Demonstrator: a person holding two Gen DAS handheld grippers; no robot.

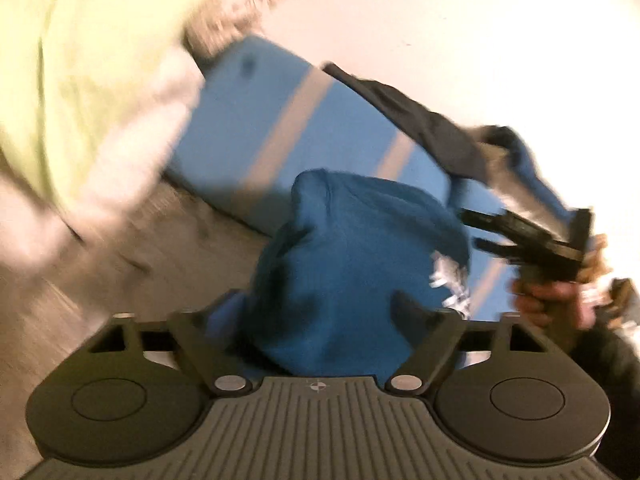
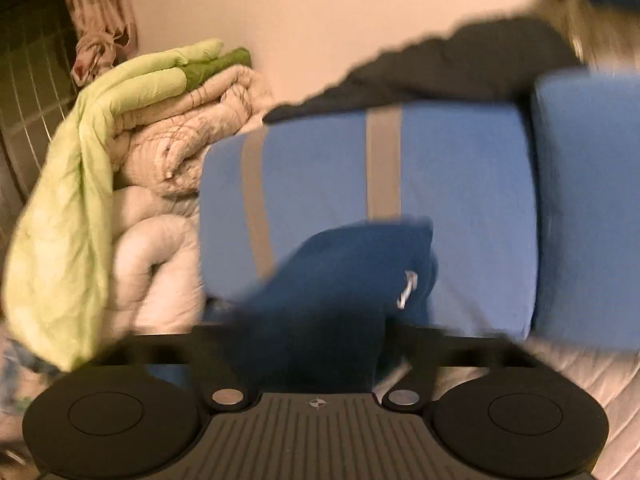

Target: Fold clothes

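Dark blue garment (image 1: pixel 344 264) hangs bunched, held in both the left gripper (image 1: pixel 320 312) and the right gripper (image 2: pixel 316 344), so spreading it flat seems next.

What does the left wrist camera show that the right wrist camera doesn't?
Only the left wrist view shows the right gripper from outside, held in a hand. Only the right wrist view shows a pink patterned cloth hanging at top left. Both show the dark blue garment bunched before the fingers, the blue striped cushion, the dark cloth and the green blanket.
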